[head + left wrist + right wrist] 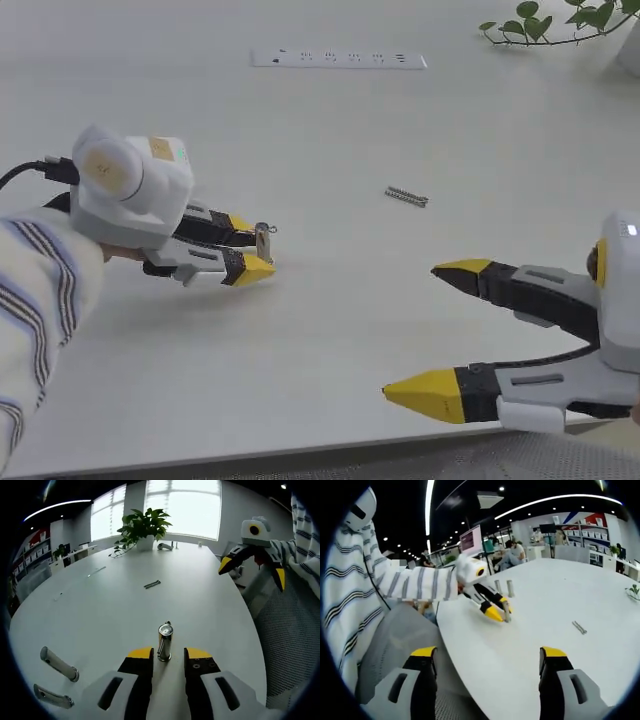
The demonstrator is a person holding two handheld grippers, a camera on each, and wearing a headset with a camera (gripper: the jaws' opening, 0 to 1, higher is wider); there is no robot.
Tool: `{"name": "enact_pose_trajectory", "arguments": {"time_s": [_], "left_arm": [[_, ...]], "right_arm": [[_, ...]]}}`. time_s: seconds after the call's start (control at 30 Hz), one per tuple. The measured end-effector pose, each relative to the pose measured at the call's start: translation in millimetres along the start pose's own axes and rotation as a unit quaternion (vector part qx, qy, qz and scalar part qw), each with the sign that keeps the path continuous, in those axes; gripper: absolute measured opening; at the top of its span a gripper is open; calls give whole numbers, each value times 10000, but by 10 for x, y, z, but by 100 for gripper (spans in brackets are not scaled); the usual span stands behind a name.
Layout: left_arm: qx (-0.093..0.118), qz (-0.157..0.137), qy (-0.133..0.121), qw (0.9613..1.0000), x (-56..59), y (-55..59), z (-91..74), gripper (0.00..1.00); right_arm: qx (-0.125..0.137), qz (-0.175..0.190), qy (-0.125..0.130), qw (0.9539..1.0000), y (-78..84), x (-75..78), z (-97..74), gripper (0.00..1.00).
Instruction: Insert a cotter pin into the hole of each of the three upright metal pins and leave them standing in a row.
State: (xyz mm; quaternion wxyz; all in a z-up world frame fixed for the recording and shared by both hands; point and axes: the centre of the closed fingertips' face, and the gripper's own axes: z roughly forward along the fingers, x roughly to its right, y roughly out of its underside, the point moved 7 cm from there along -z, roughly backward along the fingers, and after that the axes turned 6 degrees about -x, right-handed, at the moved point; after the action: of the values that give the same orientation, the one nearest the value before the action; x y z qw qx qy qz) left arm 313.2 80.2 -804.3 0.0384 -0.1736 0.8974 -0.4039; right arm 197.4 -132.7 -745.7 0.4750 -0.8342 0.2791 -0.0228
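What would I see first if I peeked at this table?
The yellow-tipped left claw catches the eye first, its jaws either side of an upright metal pin on the white table. The right claw gapes wide open near the table's front edge, and a green plant sits at the far corner.

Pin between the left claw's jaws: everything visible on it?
The metal pin is a short, shiny silver cylinder with a flat round top, steel by its look. It stands upright on the white table, between the open jaws of the left claw; the left gripper view shows a gap on either side, so nothing seems to grip it. A thin wire piece, likely a cotter pin, sticks out near its top. Whether it passes through the hole is too small to tell.
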Motion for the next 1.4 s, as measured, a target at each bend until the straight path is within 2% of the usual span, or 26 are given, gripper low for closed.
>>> {"name": "enact_pose_trajectory", "arguments": {"time_s": [0.17,0.23,0.33,0.37,0.43,0.6,0.77,0.9,1.0,1.17,1.2,1.4], "left_arm": [[-10,-193,-159,9997,18,107,-143,34],[-57,-315,-203,9993,21,186,-220,35],[-250,-606,-371,9972,9,325,-325,41],[-222,-508,-386,9977,12,342,-347,42],[-237,-610,-457,9968,9,406,-425,45],[-164,-842,-854,9926,-79,542,-618,53],[-108,-1015,-1056,9892,-151,603,-721,55],[-87,-1085,-1242,9863,-237,651,-789,59],[-138,-1142,-1352,9841,-303,681,-808,60],[-108,-1209,-1678,9783,-480,700,-853,60],[-56,-1242,-1777,9762,-539,699,-869,60],[-75,-1251,-2061,9705,-750,713,-893,55]], "right_arm": [[-29,8,20,10000,17,11,-11,87],[-4,35,65,10000,20,27,-21,87],[27,70,108,9999,22,44,-29,89],[20,87,151,9998,28,59,-30,90],[14,97,196,9998,36,77,-29,93],[48,163,262,9995,41,102,-23,98],[38,253,262,9993,37,98,-8,100],[113,295,269,9991,6,91,-5,100],[71,248,307,9992,14,94,-3,100],[12,246,327,9992,22,73,6,100],[13,251,331,9991,21,69,7,100],[-23,271,389,9989,27,62,4,100]]}}
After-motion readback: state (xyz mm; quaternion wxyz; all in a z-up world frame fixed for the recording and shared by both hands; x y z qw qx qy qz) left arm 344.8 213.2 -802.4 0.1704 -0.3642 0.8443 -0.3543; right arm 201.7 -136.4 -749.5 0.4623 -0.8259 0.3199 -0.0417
